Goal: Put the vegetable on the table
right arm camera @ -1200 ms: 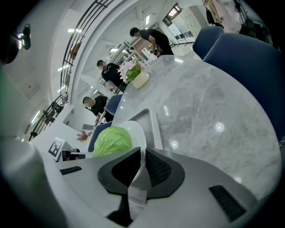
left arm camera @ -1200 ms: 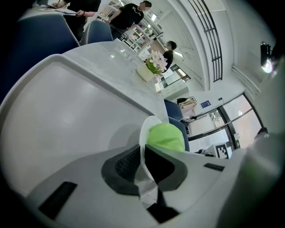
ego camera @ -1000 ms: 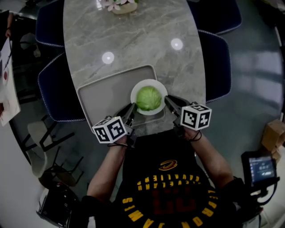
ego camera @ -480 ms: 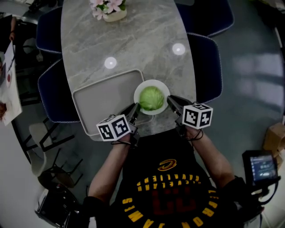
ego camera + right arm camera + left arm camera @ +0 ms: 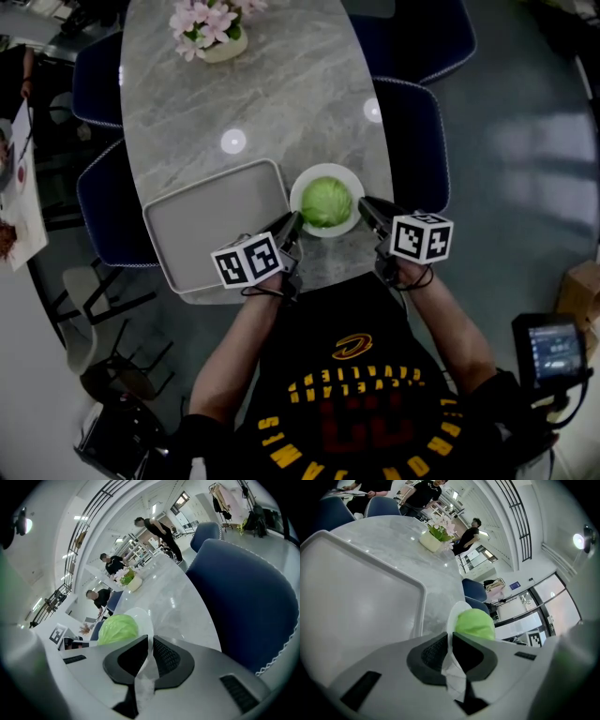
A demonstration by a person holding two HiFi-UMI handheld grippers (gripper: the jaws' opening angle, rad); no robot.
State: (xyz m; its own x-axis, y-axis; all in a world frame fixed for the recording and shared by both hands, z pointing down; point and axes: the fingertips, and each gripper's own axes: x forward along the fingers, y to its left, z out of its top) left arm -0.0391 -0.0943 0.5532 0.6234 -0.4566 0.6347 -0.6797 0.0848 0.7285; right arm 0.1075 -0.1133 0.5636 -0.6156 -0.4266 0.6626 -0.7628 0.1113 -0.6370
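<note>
A round green cabbage (image 5: 326, 202) lies on a white plate (image 5: 310, 177) over the marble table (image 5: 281, 84), just right of the grey tray (image 5: 206, 230). My left gripper (image 5: 292, 223) is shut on the plate's near-left rim, and my right gripper (image 5: 364, 206) is shut on its near-right rim. In the left gripper view the left gripper (image 5: 451, 637) pinches the thin white rim, with the cabbage (image 5: 475, 623) just beyond. The right gripper view shows the right gripper (image 5: 150, 641) clamping the plate (image 5: 142, 617) beside the cabbage (image 5: 117, 627). Whether the plate touches the table I cannot tell.
A vase of pink flowers (image 5: 208, 26) stands at the table's far end. Blue chairs (image 5: 412, 131) line both long sides, one close to my right gripper (image 5: 243, 588). The tray (image 5: 356, 597) has nothing on it. People stand in the background.
The plate with the cabbage has moved right, from over the tray's right corner to the table beside the tray. Both grippers kept their hold on the rim.
</note>
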